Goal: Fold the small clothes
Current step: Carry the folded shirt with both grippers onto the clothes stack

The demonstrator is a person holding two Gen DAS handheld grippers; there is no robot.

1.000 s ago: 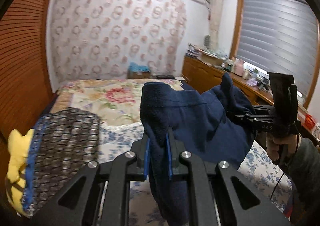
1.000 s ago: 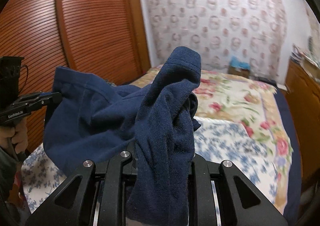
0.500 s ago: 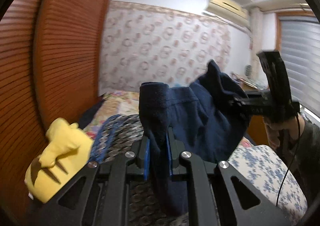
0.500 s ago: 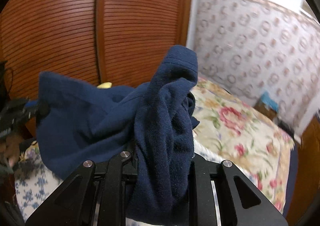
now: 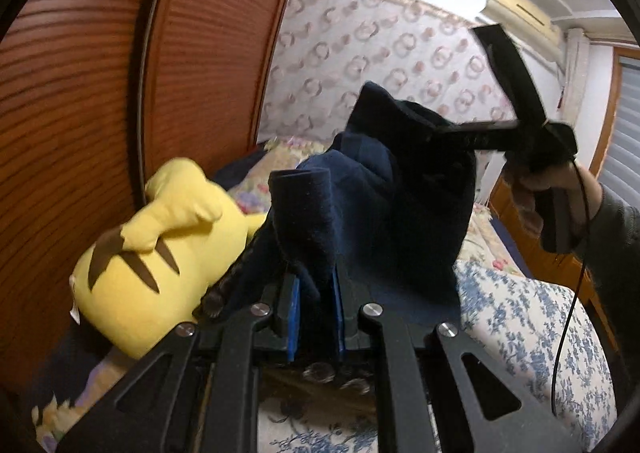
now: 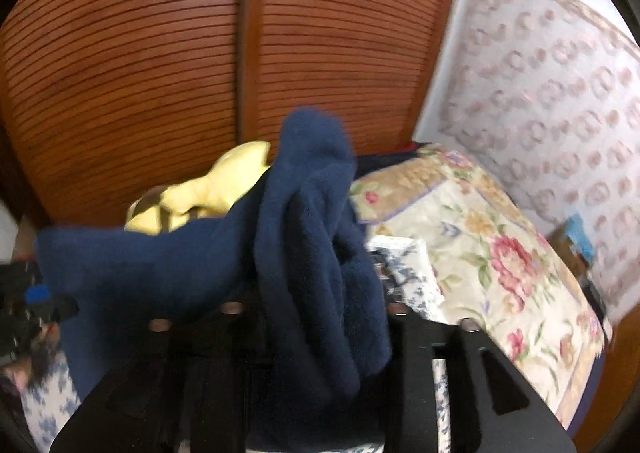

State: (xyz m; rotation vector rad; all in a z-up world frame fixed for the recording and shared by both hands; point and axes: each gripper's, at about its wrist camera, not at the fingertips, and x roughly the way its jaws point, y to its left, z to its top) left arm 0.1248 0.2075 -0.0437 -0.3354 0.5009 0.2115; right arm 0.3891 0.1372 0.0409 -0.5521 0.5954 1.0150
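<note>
A small navy blue garment (image 5: pixel 384 205) hangs in the air between both grippers, above the bed. My left gripper (image 5: pixel 314 317) is shut on one bunched edge of it, the cloth squeezed between the blue pads (image 5: pixel 294 317). My right gripper (image 6: pixel 316 337) is shut on the other edge of the garment (image 6: pixel 312 253); its fingertips are hidden under the cloth. In the left wrist view the right gripper's body (image 5: pixel 516 133) is at the upper right, held by a hand. The left gripper (image 6: pixel 40 309) shows at the left edge of the right wrist view.
A yellow plush toy (image 5: pixel 160 253) lies at the left against the wooden louvered wardrobe doors (image 6: pixel 200 53). The bed has a floral quilt (image 6: pixel 500 253) and a blue-flowered white sheet (image 5: pixel 528 317). A dark patterned cloth (image 5: pixel 332 377) lies below the left gripper.
Both grippers have swung left toward the wardrobe and the yellow plush toy, carrying the navy garment. The grip on the garment is unchanged.
</note>
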